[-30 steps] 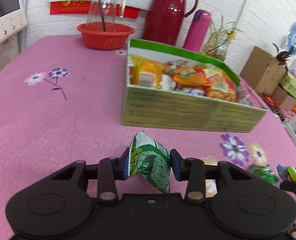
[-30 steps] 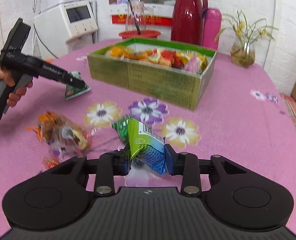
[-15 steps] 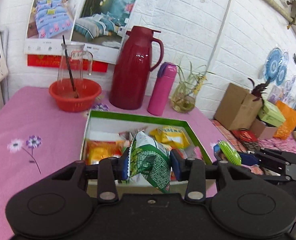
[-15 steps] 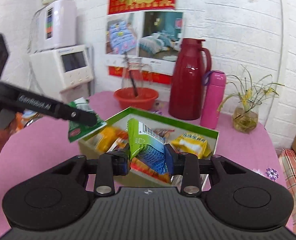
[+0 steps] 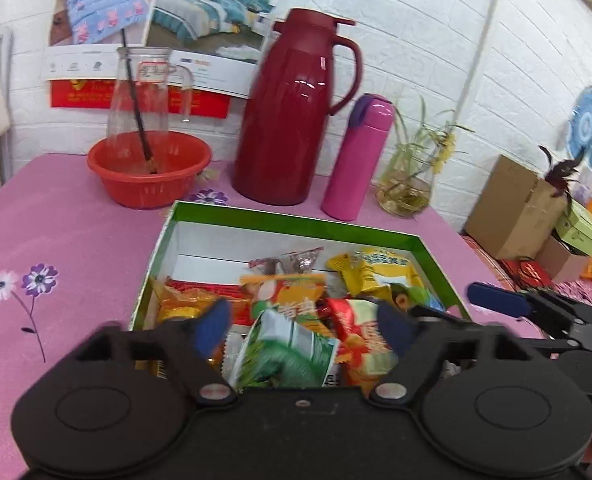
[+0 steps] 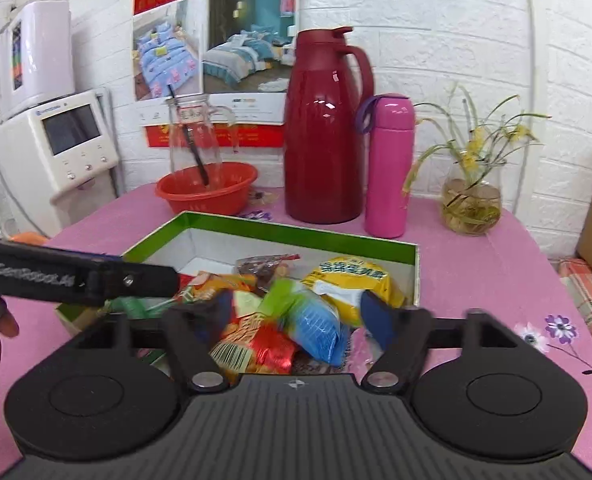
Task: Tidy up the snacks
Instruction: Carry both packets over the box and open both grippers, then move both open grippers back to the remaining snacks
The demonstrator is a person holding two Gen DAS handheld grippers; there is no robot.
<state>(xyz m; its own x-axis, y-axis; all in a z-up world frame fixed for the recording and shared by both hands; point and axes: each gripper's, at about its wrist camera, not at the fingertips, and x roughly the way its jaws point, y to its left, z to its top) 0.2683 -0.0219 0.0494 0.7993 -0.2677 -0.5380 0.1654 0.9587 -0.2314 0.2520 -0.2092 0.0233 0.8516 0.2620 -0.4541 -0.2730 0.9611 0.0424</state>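
A pink tablecloth with purple and white printed flowers (image 5: 20,280) lies under the green-rimmed, white-lined cardboard box (image 5: 296,222). Inside the box, packets show yellow (image 6: 350,278), orange, red, green-and-white (image 5: 286,354) and blue-and-green (image 6: 312,322). Behind the box stand a dark red glossy thermos jug (image 5: 292,120), a pink flask with purple lid (image 5: 356,160) and an orange-red plastic basin (image 5: 150,174).

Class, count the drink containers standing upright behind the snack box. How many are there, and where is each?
3: glass jug in the red basin, red thermos in the middle, pink flask beside it on the right. None looks hidden.
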